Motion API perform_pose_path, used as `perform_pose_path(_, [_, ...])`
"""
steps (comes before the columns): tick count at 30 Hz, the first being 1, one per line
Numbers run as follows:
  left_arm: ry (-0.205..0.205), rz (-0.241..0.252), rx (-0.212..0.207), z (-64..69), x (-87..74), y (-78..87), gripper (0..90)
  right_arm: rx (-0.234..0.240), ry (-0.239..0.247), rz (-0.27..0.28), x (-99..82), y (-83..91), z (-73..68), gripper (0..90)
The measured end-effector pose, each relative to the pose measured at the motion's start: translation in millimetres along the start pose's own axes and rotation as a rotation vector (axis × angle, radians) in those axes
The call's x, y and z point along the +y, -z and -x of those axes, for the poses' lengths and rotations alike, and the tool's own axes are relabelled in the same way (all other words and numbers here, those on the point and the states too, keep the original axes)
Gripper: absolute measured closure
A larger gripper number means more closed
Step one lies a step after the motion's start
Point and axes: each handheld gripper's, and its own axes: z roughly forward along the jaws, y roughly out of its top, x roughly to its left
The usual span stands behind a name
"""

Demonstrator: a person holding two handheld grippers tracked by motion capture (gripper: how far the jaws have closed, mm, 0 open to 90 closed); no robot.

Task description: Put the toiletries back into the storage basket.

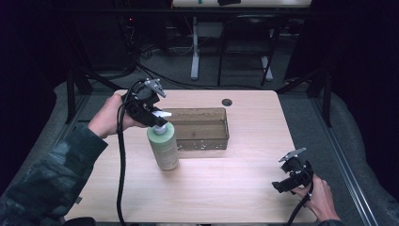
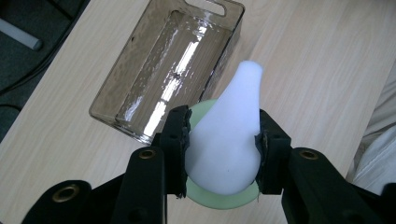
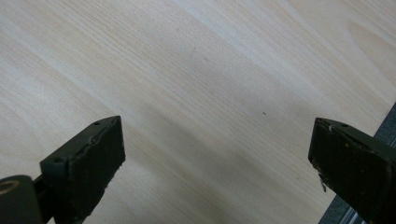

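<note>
Dark mottled camouflage sleeve [image 1: 44, 181] at 8 o'clock, black left gripper [image 1: 157, 117] with grey three-cornered plate [image 1: 155, 86] on top, thick black cable [image 1: 121, 179] trailing toward 6, brass-ringed screw holes [image 2: 147, 153] on black arms, black right gripper [image 1: 282, 185] at 4 o'clock, square black pads [image 3: 91, 163].

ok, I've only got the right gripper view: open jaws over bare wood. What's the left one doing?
Observer: The left gripper is shut on the white pump head of a green bottle.
Operator: Is the bottle standing or lifted?
Observer: In the high view it stands upright on the table; I can't tell whether its base is just off the wood.
Operator: Anything near it?
Observer: A clear smoked bin lies just behind the bottle; in the left gripper view it looks empty.
Operator: And where am I relative to that?
Observer: The right gripper sits near the table's front right corner, well away from the bottle and the bin.
</note>
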Motion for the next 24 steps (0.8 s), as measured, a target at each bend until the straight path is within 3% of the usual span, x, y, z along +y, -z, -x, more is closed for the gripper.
perform_pose_path(24, [-0.031, -0.006, 0.016, 1.8, 23.7, 28.2, 62.9, 0.008, -0.004, -0.003, 0.4, -3.0, 0.3, 0.0])
